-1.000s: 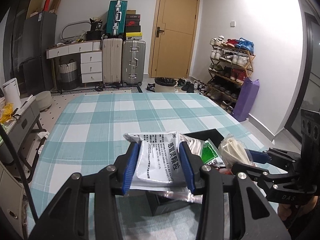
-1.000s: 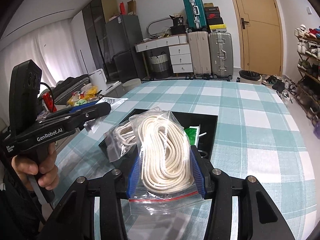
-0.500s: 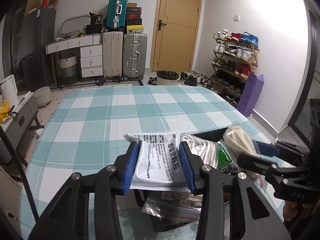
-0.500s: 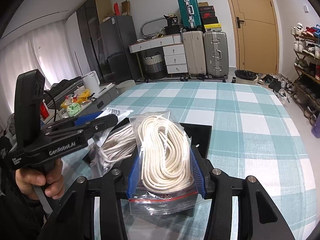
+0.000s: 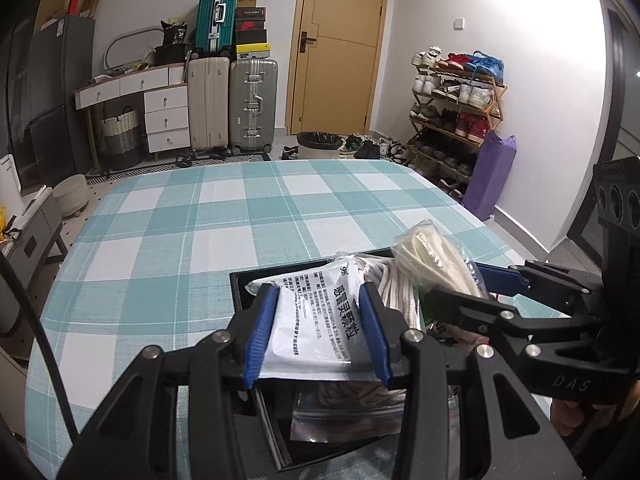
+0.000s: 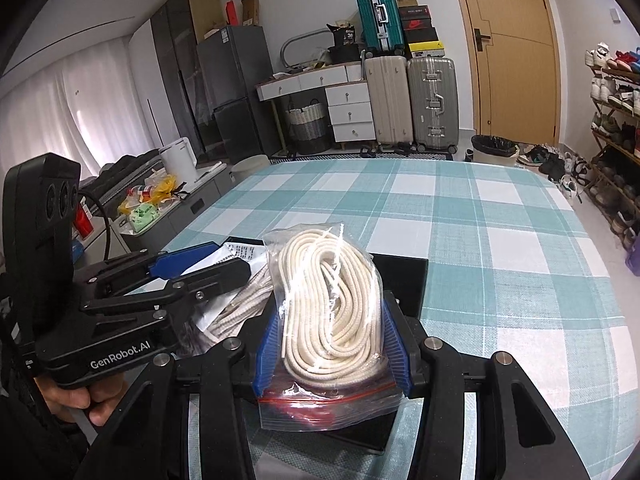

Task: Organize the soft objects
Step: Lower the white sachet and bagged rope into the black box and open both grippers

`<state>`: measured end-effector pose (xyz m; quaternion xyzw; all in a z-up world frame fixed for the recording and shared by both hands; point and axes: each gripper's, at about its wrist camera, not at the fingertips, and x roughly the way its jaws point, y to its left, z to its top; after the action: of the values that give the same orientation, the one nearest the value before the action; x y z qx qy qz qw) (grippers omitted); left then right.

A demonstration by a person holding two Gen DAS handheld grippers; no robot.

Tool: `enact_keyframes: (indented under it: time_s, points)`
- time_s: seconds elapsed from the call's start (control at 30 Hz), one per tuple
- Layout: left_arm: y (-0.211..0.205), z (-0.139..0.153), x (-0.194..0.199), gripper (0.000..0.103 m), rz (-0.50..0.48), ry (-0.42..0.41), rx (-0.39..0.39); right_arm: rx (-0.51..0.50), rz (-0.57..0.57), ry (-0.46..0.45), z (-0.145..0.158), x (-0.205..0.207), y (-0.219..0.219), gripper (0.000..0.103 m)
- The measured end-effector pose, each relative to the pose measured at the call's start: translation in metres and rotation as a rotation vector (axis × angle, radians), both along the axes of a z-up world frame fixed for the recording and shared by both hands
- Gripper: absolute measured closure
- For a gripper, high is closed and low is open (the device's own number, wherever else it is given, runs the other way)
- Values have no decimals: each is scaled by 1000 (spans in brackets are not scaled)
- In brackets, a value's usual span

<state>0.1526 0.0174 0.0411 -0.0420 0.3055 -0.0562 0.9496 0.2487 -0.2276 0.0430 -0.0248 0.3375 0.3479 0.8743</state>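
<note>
My left gripper (image 5: 318, 326) is shut on a white sachet with black print (image 5: 316, 312) and holds it over the black tray (image 5: 244, 280). My right gripper (image 6: 332, 332) is shut on a clear zip bag of white rope (image 6: 330, 308), also over the black tray (image 6: 404, 276); this bag shows in the left wrist view (image 5: 430, 260). Another bag of rope (image 6: 240, 308) and a green packet (image 5: 434, 322) lie in the tray below. The left gripper shows in the right wrist view (image 6: 192, 268), beside the rope bag.
The tray sits on a teal and white checked tablecloth (image 5: 240, 216). Suitcases (image 5: 232, 104), drawers (image 5: 166, 114), a door (image 5: 340, 48) and a shoe rack (image 5: 456, 112) stand beyond the table. A side cabinet with clutter (image 6: 152, 204) is to the left.
Both grippers have moved closer together over the tray, each keeping its item. More of the tray and the bag inside it shows under the left gripper.
</note>
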Motion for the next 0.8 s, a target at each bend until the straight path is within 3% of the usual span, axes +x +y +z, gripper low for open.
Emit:
enact_keyframes:
  time_s: [0.1,0.23,0.63,0.8]
  points:
    - [-2,-5,4,61,-17,29,-2,-14,13,7,-4,3,5,56]
    - [-9,-8,4,61,-18,17,40,-32,17,7,-9,4,10,56]
    - [-14,-9,4,60,-33,16,67,-86,36,-18,-10,6,17,56]
    - [-10,-4,-1,46,-37,14,54,-85,57,-41,-5,-1,12,47]
